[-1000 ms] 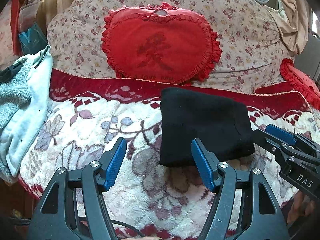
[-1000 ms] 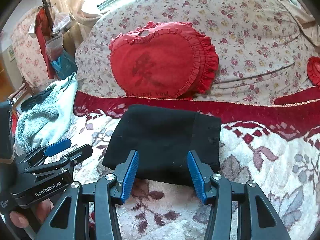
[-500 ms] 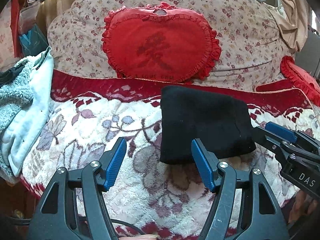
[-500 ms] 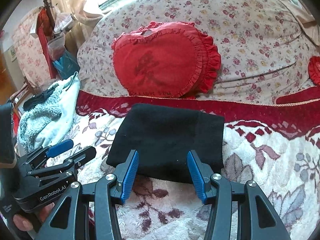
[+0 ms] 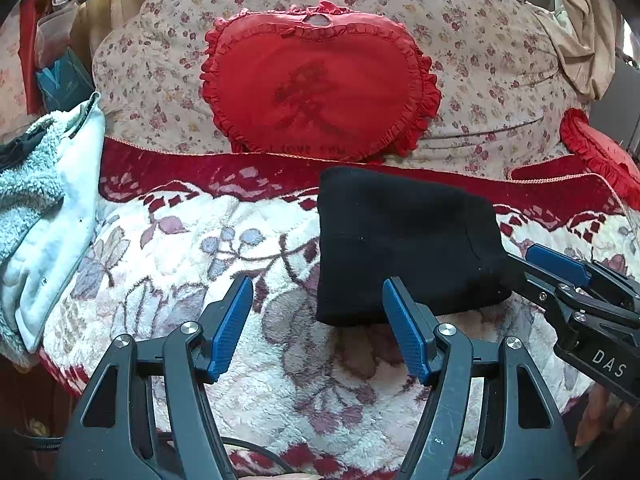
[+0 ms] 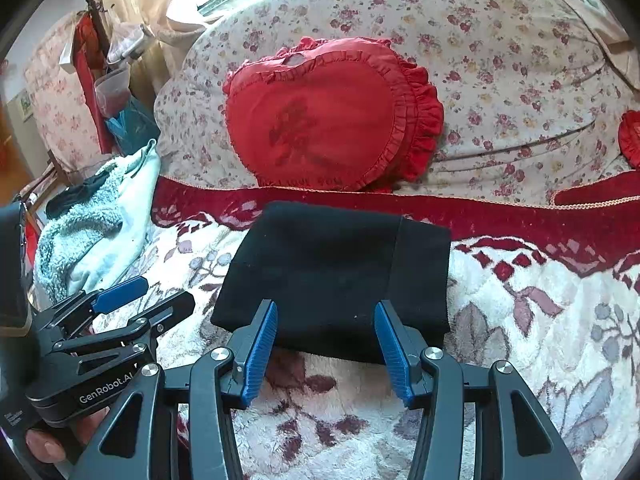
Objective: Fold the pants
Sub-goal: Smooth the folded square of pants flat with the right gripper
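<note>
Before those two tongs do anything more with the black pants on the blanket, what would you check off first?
1. Left tongs open and empty: ok.
2. Right tongs open and empty: ok.
3. Black pants lying as a flat folded bundle on the blanket: ok.
4. Nothing else lying on the pants; the heart cushion sits behind them: ok.
5. Towel off to the left, apart from the pants: ok.
6. Hidden layers lined up evenly: cannot tell.
</note>
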{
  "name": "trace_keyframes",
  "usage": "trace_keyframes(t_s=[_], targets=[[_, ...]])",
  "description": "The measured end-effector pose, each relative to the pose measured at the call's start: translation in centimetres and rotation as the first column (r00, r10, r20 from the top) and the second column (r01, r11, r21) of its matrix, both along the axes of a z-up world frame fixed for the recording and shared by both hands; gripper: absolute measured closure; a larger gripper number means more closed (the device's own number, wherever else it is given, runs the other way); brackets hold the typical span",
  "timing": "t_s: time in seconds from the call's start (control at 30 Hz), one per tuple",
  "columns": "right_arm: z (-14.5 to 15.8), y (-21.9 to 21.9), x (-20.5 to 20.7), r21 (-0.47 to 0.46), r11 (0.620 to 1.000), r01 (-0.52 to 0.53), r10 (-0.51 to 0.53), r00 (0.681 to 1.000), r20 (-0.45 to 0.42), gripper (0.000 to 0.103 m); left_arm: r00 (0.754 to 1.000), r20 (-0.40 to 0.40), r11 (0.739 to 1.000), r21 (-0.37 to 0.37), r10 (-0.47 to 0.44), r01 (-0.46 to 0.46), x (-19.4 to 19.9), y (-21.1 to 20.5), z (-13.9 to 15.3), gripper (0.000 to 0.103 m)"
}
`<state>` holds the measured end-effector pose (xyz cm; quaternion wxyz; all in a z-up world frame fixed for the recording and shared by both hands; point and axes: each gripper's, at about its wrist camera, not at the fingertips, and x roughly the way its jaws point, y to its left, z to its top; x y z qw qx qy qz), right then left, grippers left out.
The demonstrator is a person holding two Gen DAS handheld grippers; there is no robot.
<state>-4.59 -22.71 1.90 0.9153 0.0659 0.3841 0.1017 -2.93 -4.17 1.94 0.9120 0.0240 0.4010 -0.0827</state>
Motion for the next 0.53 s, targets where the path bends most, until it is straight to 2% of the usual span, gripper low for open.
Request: trace_keyframes(t_s=[0.53], targets=[[-1.3, -1.0, 0.6, 0.005, 1.0, 0.018, -0.018, 0.999, -0.027, 0.054, 1.0, 0.021, 1.0, 0.025, -0.006, 0.005, 0.7, 0.2, -1.0, 0.035]])
